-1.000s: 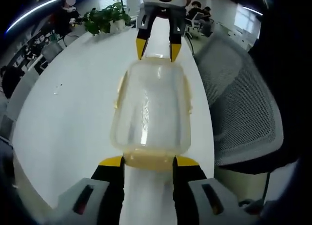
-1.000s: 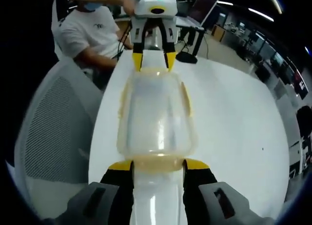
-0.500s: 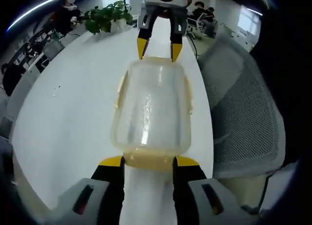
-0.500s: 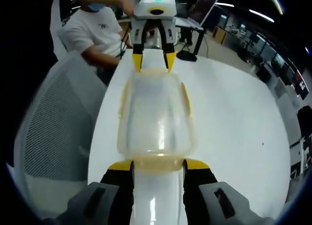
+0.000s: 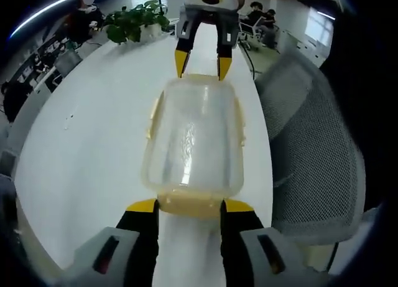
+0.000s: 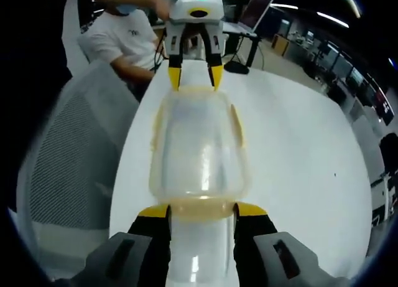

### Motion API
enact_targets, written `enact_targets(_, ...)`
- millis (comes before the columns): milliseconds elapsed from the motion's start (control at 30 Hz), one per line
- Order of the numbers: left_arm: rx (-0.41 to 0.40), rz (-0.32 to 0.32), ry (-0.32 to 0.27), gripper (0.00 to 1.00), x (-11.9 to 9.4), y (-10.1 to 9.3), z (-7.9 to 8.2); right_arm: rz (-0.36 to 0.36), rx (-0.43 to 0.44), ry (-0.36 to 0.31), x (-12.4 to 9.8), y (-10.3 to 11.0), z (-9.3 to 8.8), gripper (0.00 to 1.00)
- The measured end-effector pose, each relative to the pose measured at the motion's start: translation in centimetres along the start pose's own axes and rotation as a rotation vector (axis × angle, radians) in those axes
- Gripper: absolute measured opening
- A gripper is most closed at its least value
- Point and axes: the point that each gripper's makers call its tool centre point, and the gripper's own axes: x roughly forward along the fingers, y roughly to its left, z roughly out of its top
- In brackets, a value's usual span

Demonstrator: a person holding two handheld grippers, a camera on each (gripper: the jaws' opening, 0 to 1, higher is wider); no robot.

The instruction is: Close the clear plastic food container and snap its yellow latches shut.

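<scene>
a: what's laid out here, biggest first?

b: a long white table point(image 5: 93, 144) is seen, with a grey mesh chair point(image 5: 311, 144) beside it. the clear container point(image 5: 193, 144) is set near the table's edge, lid already seated on it. each end is bracketed by a gripper: the left gripper point(image 5: 189, 206) at one short end, the right gripper point(image 6: 202, 211) at the other. both pairs of tongs are spread, with an end latch point(image 5: 189, 203) sitting between the yellow tips, so nothing is being pinched.

a: how should the latch step be done well?

b: judged from this, the end flaps are not yet snapped down. the ends would best be pressed together, evenly and square on, so the box isn't shoved along the slick table. the side latches point(image 5: 151, 116) look flared out too, so they'd be left for after.

a: anything given by one view and not the other?

b: in the left gripper view a potted plant point(image 5: 134, 22) is caught at the far end of the table. in the right gripper view a seated person in a white shirt point(image 6: 121, 41) and a laptop point(image 6: 255, 13) are picked up.
</scene>
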Motion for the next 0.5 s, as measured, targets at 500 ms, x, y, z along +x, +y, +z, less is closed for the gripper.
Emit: enact_targets(500,0.004,0.001,0.012,0.37,1.4,0.5,2.2,-0.002,0.011,-0.008,-1.1,-0.6,-2.3,0.38)
